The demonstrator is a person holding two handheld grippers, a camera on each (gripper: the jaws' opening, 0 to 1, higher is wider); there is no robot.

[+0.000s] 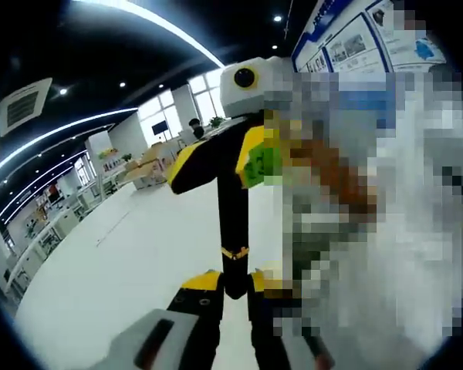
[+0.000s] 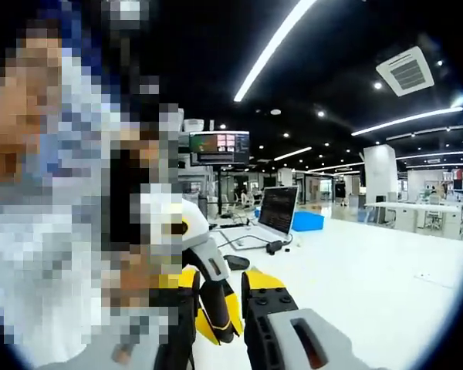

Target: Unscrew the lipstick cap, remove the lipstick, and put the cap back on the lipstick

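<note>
A slim black lipstick [image 1: 233,220] with a gold band stands upright over the white table [image 1: 123,262]. My left gripper [image 1: 234,284] is shut on its lower end, yellow-and-black fingertips pressed on both sides. The right gripper [image 1: 225,158] faces me from above, and its jaws close around the tube's upper part, the cap. In the right gripper view my right gripper [image 2: 220,299] holds the same black tube [image 2: 222,314] between its jaws. The left gripper [image 2: 216,327] meets it from the left, its grey body just above. Most of the tube is hidden there.
On the white table [image 2: 370,270] stand an open laptop [image 2: 278,210], a blue box [image 2: 309,221], a small black object with a cable [image 2: 274,247] and a dark oval item [image 2: 236,264]. A monitor [image 2: 220,145] is behind. A person stands close beside the grippers.
</note>
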